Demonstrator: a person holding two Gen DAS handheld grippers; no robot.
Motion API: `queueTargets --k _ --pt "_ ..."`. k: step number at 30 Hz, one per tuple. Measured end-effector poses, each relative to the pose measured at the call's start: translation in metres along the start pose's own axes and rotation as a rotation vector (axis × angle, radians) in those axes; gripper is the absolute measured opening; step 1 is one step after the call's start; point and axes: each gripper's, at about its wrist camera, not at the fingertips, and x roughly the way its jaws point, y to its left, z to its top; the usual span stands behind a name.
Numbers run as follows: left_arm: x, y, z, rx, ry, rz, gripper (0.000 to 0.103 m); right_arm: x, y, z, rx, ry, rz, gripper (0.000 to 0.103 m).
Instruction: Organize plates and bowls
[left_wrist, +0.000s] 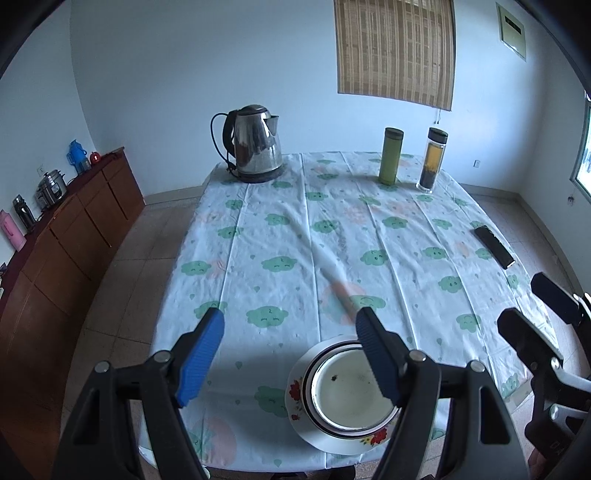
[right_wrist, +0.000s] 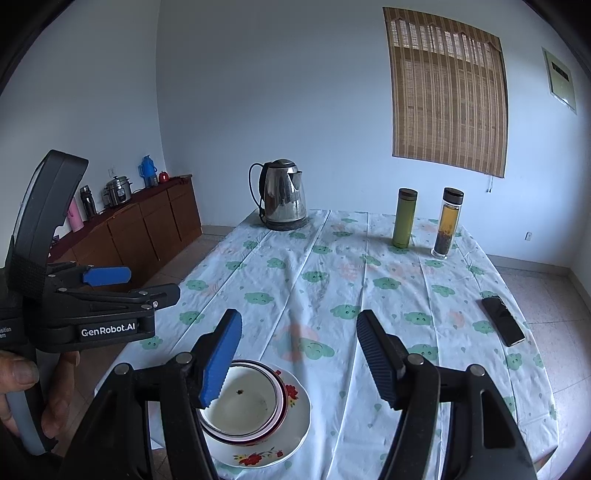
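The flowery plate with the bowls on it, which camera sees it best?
The right wrist view. There the flowery plate shows its near rim and red flowers, with the stacked bowls sitting in it; only a blue fingertip crosses the bowls' left edge. In the left wrist view the plate is partly hidden behind the left gripper's right finger.

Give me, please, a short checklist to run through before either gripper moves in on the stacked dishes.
1. Left gripper open, holding nothing: ok.
2. Right gripper open, holding nothing: ok.
3. White bowl nested in the floral-rimmed white plate: ok.
4. Stack set back from the near edge of the cloud-print tablecloth: not ok, it sits close.
5. Bowl clean inside: not ok, dark specks.
6. More bowls underneath: cannot tell.
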Motion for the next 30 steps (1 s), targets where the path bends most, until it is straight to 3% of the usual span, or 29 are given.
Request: queueTargets --k 30 --pt "0.0024 -0.0004 0.0033 0.017 0.004 -0.013 0.075 -0.0044 0.0027 0.0033 0.019 -0.025 0.001 0.067"
